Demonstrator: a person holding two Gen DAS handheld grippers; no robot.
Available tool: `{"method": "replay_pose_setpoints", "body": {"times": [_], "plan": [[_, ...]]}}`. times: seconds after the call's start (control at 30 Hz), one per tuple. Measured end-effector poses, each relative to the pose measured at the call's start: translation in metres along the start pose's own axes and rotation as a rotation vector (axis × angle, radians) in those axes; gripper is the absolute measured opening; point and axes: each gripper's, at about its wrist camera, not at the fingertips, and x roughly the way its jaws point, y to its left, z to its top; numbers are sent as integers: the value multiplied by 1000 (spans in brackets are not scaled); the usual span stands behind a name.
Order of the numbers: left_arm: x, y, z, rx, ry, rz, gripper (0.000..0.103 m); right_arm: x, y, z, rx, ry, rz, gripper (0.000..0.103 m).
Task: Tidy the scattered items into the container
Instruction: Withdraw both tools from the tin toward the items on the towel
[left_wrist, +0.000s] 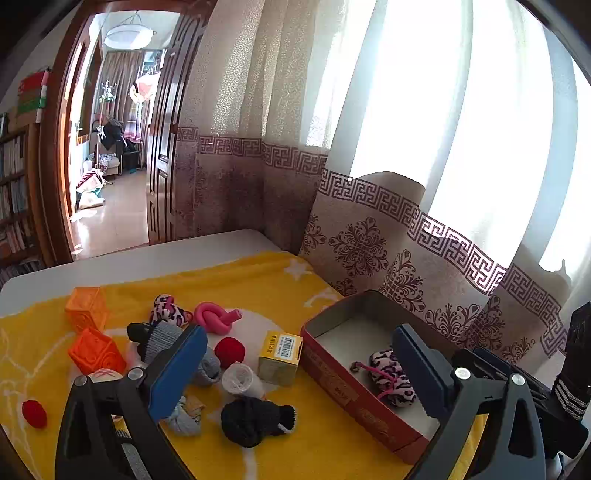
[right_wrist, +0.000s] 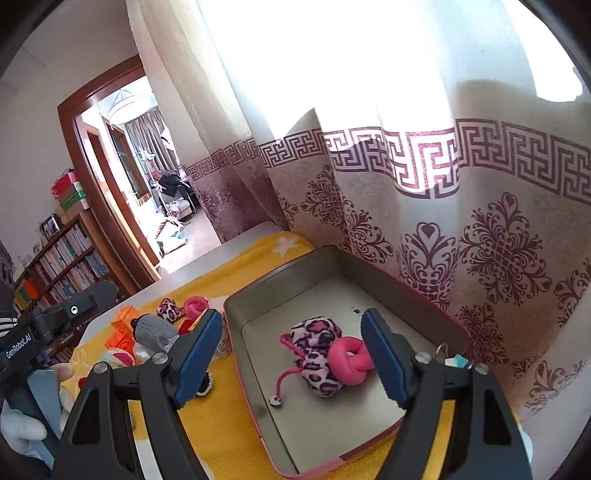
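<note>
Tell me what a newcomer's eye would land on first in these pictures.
First, the bright yellow blanket strewn with small things: orange cubes, a red ball, a black sock bundle. Next, the red tin box by the patterned curtain, holding a leopard-print pouch and a pink knotted foam ring touching it.

Tin (right_wrist: 369, 291) right on the blanket (left_wrist: 325, 443) — plush (right_wrist: 317, 354) and knot (right_wrist: 351, 360) inside, scattered items left.

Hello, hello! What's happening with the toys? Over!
Both grippers open, empty. Leopard toy and pink knot in box. Socks, balls still out.
</note>
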Motion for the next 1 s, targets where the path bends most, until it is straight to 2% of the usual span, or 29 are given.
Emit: {"method": "replay_pose_setpoints", "body": {"times": [0.1,0.2,0.33,0.43,0.53,0.63,0.8,1.0], "plan": [[-19,36,1,-43,-19,83,102,4,26,-3,-59,25,66,81],[-41,67,-1,-98,-45,128,102,14,56,-4,-120,80,152,81],[-64,93,-16,-116,-51,197,102,43,97,-4,-170,168,252,81],[-66,112,-34,-160,-41,212,102,75,117,-5,-136,226,319,81],[-55,127,-46,-200,10,233,102,110,128,-13,-50,347,404,81],[-48,133,-52,-218,26,255,102,125,127,-26,-23,376,382,81],[-33,134,-60,-220,74,244,102,142,108,-32,51,420,343,81],[-28,131,-63,-199,93,238,102,149,109,-37,3,410,212,81]]}}
